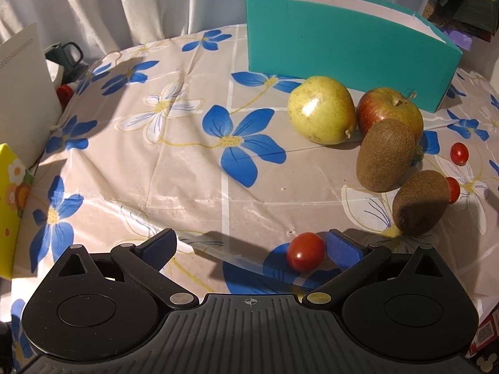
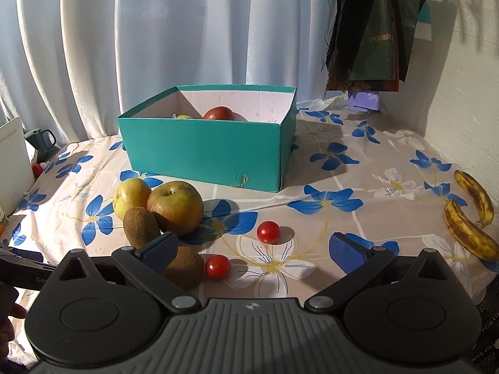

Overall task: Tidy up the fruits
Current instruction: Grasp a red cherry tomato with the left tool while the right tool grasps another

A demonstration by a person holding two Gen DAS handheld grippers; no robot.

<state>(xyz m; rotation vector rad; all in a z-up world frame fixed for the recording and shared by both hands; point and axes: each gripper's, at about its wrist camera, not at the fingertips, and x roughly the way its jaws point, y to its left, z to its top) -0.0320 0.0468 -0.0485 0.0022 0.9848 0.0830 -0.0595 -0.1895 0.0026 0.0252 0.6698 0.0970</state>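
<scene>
Two fruits in teal box [image 2: 205, 152] | left gripper [image 1: 249, 249], right gripper [image 2: 251, 251]: wide open, empty

The counter's cloth [image 1: 174, 168] looks like thin glossy plastic, creased and printed with flowers. The box [image 2: 205, 155] is matt card, teal outside, white within. The tomato [image 1: 305, 251] and pear [image 1: 321, 109] have smooth, shiny skins; the kiwi [image 1: 385, 155] is dull and fuzzy. The fingers [image 1: 159, 247] carry finely textured blue pads on matt black plastic arms with metal rivets. The curtain [image 2: 124, 46] is soft cloth.
</scene>
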